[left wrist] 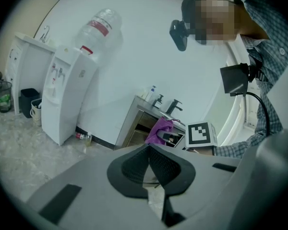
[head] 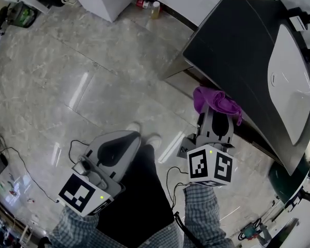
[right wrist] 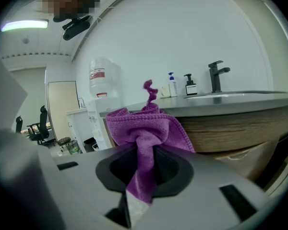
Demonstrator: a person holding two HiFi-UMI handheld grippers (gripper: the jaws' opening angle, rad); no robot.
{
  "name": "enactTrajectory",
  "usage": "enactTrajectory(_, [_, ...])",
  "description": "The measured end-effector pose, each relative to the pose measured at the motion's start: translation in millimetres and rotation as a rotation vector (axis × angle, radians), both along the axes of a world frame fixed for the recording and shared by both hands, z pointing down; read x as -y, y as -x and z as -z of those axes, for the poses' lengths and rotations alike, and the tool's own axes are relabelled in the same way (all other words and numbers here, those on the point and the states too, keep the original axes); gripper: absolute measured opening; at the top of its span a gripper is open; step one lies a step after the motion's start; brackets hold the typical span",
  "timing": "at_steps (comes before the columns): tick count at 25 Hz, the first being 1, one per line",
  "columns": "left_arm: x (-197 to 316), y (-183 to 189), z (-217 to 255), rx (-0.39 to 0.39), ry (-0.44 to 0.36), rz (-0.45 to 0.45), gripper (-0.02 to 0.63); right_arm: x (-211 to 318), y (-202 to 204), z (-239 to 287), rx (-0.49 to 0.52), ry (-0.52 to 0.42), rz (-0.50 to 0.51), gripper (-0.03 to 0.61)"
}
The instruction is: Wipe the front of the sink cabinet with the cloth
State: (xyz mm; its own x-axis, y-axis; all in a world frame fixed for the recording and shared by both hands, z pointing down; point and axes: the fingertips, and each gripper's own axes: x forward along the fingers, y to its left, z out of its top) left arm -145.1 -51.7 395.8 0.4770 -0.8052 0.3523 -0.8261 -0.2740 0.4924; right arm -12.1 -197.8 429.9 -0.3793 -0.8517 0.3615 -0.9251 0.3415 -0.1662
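A purple cloth [head: 217, 102] bunches out of my right gripper [head: 215, 117], which is shut on it beside the dark countertop [head: 232, 50] of the sink cabinet. In the right gripper view the cloth [right wrist: 144, 126] hangs between the jaws of that gripper [right wrist: 141, 164], with the cabinet's wooden front [right wrist: 230, 131] close behind on the right. My left gripper [head: 130, 137] is held low over the floor, shut and empty, a little apart from the cabinet. In the left gripper view its jaws [left wrist: 149, 164] point toward the cabinet [left wrist: 134, 123] and the cloth [left wrist: 158, 128].
A white basin [head: 292, 81] sits in the countertop, with a black tap [right wrist: 216, 75] and soap bottles [right wrist: 173, 85] behind it. A water dispenser [left wrist: 67, 95] stands left of the cabinet, small bottles [head: 147, 5] lie by the wall, and cables [head: 20, 164] trail across the floor.
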Motion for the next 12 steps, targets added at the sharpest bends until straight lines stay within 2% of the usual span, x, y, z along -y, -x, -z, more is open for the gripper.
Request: enactTrajectory(12, [-10,26,-8,-0.006,0.015,0.063,0.012,3,58,-9,0.034,0.024,0.118,0.074])
